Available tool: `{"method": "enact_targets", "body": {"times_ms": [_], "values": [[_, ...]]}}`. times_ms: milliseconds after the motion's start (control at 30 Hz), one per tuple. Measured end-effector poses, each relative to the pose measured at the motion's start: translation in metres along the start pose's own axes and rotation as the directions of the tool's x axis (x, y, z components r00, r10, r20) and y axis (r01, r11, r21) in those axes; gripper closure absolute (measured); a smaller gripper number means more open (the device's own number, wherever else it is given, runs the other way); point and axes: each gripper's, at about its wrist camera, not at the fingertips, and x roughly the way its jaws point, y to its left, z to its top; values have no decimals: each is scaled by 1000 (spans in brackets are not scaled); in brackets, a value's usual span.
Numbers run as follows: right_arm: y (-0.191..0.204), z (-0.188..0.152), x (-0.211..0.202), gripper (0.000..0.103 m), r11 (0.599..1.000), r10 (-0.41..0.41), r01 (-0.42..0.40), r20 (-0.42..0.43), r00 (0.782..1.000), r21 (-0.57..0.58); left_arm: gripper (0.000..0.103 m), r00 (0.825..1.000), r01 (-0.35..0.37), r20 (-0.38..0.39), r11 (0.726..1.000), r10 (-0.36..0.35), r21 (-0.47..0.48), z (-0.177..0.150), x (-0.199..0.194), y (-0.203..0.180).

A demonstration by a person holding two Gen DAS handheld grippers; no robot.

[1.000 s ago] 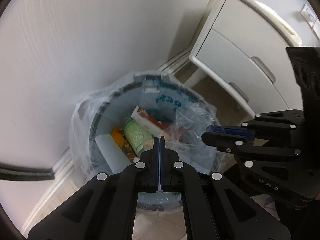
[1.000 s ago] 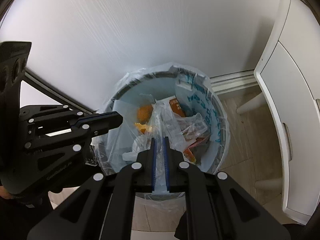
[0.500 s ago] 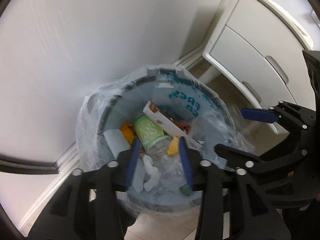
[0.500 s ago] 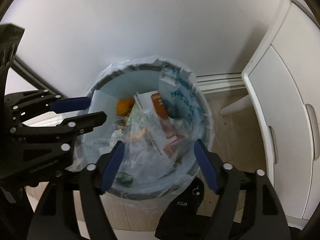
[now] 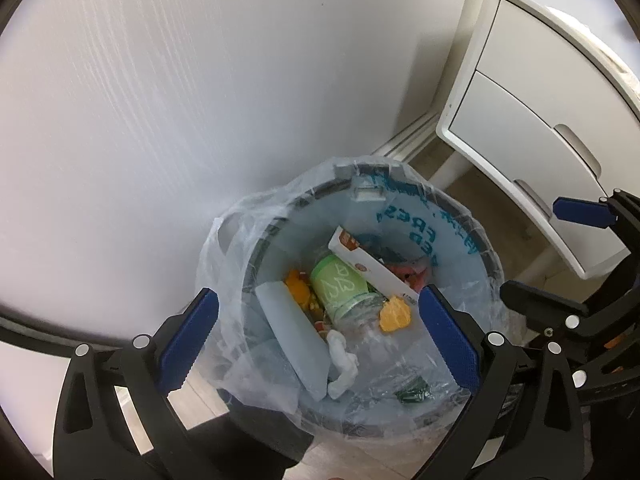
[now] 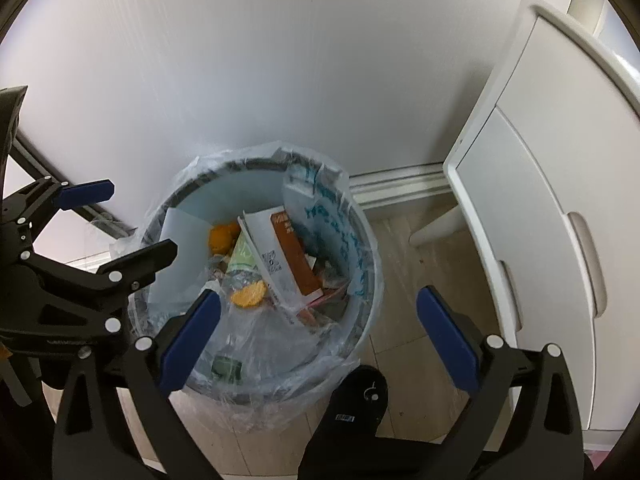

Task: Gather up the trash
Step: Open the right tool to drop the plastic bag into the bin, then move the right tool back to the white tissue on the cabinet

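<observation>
A round bin (image 5: 490,264) with a clear liner stands against the wall. Inside lie a green cup (image 5: 340,284), a white and orange carton (image 5: 372,268), orange peel (image 5: 394,314), a white tissue (image 5: 342,360) and crumpled clear plastic (image 5: 384,352). My left gripper (image 5: 316,300) hangs over the bin, its jaws opening wide, with nothing gripped between them. Beside it my right gripper (image 6: 318,298) is also above the bin (image 6: 360,240), jaws opening and empty. Each gripper shows in the other's view: the right gripper (image 5: 534,246) and the left gripper (image 6: 140,216).
A white drawer cabinet (image 6: 540,220) stands on legs just right of the bin, over a wood floor (image 6: 404,264). The white wall (image 5: 200,100) rises close behind. A black object (image 6: 356,404) sits at the bin's foot. A dark bar (image 6: 40,168) runs along the left.
Both grippers went from shut to wide open. The crumpled clear plastic that was at their tips now lies on top of the trash. Both views tilted further down over the bin.
</observation>
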Motion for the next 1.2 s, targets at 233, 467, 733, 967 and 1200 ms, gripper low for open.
{"method": "enact_targets", "body": {"times_ms": [233,467,733,967,1200], "values": [[-5,-1,-8,7,1000,-20,20,16,1000,15,6,1000,12,3,1000,-12,-27,2,-3,0],[-11,-1,-23,7,998,-45,43,45,998,52,6,998,53,33,997,-52,-50,6,-14,0],[-12,-5,-62,7,990,-86,73,111,990,117,6,992,76,106,996,-71,-38,10,-50,-2],[-21,0,-103,7,981,-113,81,174,978,178,6,974,22,224,999,-28,28,19,-106,-13],[-36,3,-147,7,971,-135,80,241,961,224,6,950,-4,311,997,-19,73,31,-163,-22]]}}
